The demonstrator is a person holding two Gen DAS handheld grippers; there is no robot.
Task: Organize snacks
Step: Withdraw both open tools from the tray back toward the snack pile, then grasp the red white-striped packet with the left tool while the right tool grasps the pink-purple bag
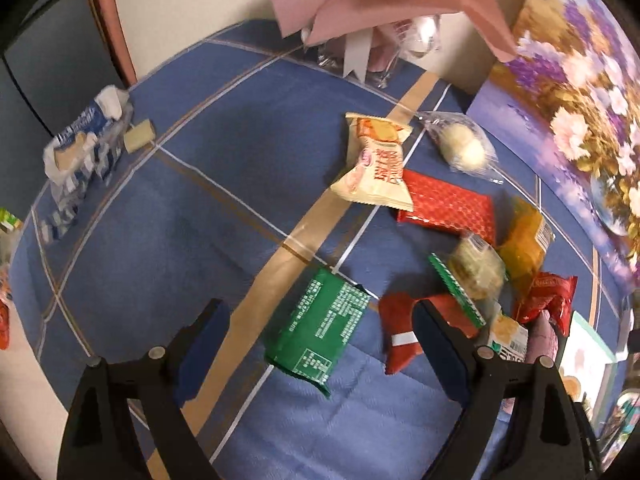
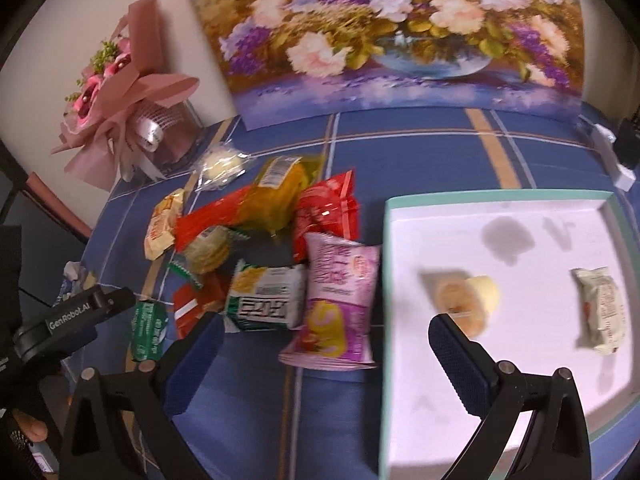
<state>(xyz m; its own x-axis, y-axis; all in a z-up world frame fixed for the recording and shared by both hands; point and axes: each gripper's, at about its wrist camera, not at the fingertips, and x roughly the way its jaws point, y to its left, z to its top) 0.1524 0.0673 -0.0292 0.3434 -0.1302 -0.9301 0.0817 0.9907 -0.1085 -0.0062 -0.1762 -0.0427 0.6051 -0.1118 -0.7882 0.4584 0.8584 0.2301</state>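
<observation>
Snacks (image 2: 256, 216) lie heaped beside the tray (image 2: 520, 206); both grippers (image 1: 320, 344) (image 2: 324, 344) gape wide, empty. Overlapping, seemingly slippery wrappers could drag neighbours along.

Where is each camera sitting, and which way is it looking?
Left wrist: rides the left gripper, looking down its open fingers at the green packet on the blue tablecloth.
Right wrist: rides the right gripper, open, facing the pink snack bag and white tray; the left gripper also shows at left.
Both see the snack pile, flower painting and pink bouquet.
</observation>
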